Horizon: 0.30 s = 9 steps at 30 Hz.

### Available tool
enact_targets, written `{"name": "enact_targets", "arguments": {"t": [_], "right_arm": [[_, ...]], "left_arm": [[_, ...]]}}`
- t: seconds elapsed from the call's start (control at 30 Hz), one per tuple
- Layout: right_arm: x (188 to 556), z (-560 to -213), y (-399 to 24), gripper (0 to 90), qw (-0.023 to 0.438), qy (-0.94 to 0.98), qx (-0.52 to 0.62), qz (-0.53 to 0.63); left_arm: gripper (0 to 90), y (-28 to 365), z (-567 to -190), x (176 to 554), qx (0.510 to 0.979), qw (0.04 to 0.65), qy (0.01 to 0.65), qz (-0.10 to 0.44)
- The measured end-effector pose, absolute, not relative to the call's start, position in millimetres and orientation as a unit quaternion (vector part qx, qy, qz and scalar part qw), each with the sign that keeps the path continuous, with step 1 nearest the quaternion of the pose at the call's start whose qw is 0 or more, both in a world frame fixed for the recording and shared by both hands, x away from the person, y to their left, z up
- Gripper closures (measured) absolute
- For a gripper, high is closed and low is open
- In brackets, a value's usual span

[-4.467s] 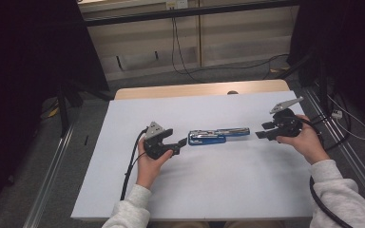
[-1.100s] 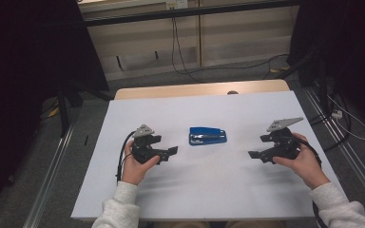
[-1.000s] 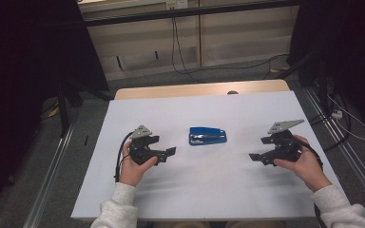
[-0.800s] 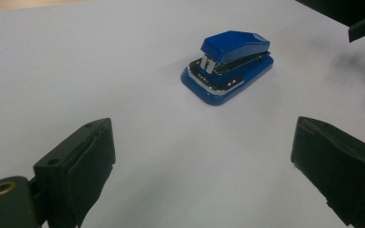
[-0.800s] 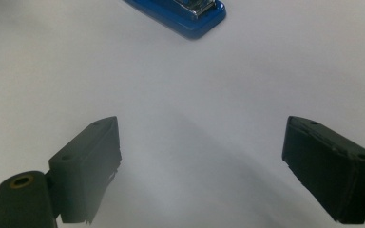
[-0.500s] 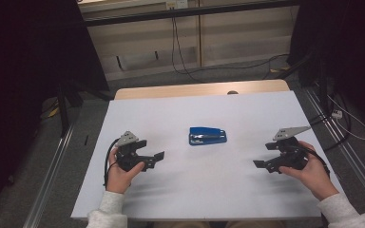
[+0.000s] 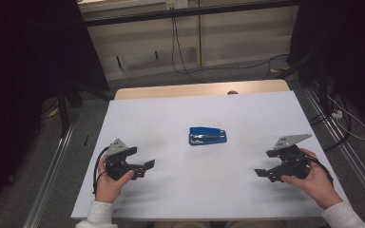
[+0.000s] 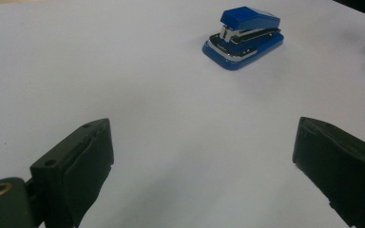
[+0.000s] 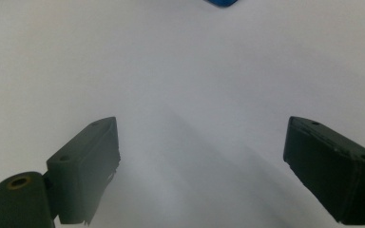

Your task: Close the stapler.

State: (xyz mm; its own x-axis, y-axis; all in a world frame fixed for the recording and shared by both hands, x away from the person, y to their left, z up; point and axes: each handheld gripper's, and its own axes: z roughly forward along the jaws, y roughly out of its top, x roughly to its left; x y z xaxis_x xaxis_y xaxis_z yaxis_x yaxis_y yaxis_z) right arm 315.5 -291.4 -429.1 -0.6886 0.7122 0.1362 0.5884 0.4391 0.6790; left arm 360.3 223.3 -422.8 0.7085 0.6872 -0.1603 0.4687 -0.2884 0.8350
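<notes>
Resting near the front edge of the table (image 7: 190, 109), the left hand (image 7: 107, 180) grips the left gripper (image 7: 145, 167), whose jaws point inward toward the middle; in the left gripper view those jaws stand wide apart with nothing between them but the white top; a black cable loops down from this gripper beside the wrist. Level with it on the other side, the right hand (image 7: 313, 178) holds the right gripper (image 7: 260, 174) just inside the right edge, its jaws pointing inward too, the grey plate (image 7: 292, 140) on top tilted up; in the right gripper view its jaws are likewise spread wide and hold nothing, only bare white surface lying between them. Farther in, about midway between the two grippers and well apart from both, the stapler (image 7: 207, 136) lies flat and closed on the white top, blue, its long side running left to right; the left gripper view shows its metal mouth facing that gripper; the right gripper view catches just a blue sliver of it at the upper edge. Beyond, a strip of bare wood marks the far edge; behind that, cables trail on grey floor.
</notes>
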Motion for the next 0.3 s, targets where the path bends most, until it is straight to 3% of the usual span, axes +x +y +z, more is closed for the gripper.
{"name": "enact_targets", "arguments": {"t": [0.3], "right_arm": [[311.8,-428.7,-293.5,11.3,0.089,0.841,0.386,0.368]], "left_arm": [[6.3,237.9,-424.1,350.8,0.797,0.465,0.367,0.121]]}}
